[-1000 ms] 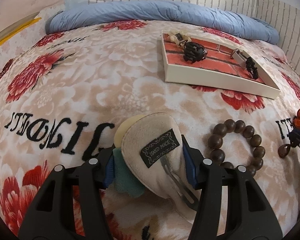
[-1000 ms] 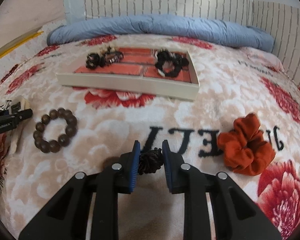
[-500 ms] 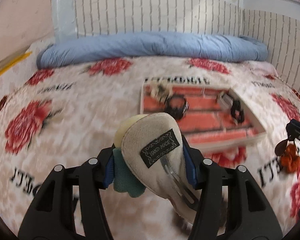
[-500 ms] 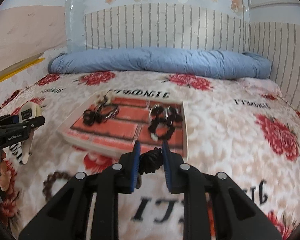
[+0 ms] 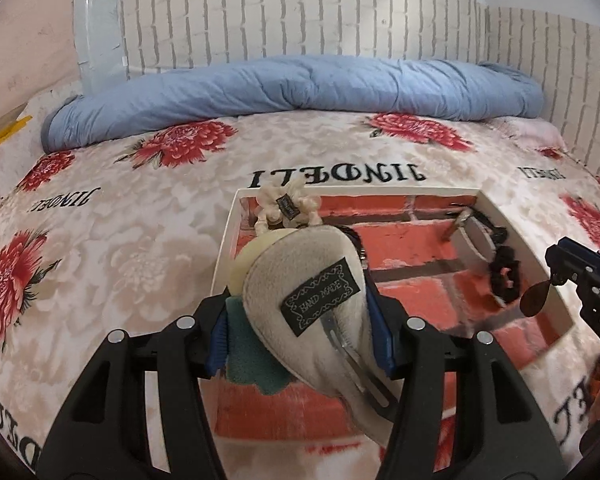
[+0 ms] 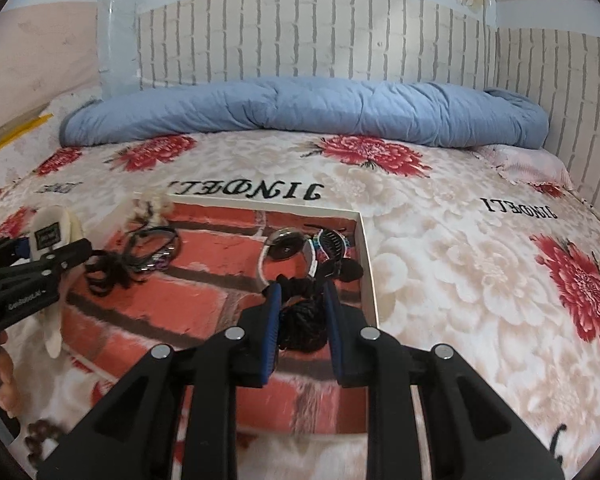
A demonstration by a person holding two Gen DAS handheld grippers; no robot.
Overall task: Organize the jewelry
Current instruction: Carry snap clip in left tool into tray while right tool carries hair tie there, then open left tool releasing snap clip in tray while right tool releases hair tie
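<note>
Between my left fingers (image 5: pixel 298 326) sits a clamped beige felt hair clip (image 5: pixel 312 280), hiding part of the tray (image 5: pixel 224 240) beneath. My right fingers (image 6: pixel 302 320) grip a black braided hair tie (image 6: pixel 302 322) over the tray's right end. Only the right view shows wooden beads (image 6: pixel 36 436), cut off at the lower left. Farther back lies a blue quilt (image 6: pixel 300 112).

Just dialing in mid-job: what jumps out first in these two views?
The left claw grips a beige plush hair clip tagged HAND MADE, over the brick-patterned tray on the floral blanket. The right claw holds a dark braided hair tie above the tray's right end, near a black scrunchie.
</note>
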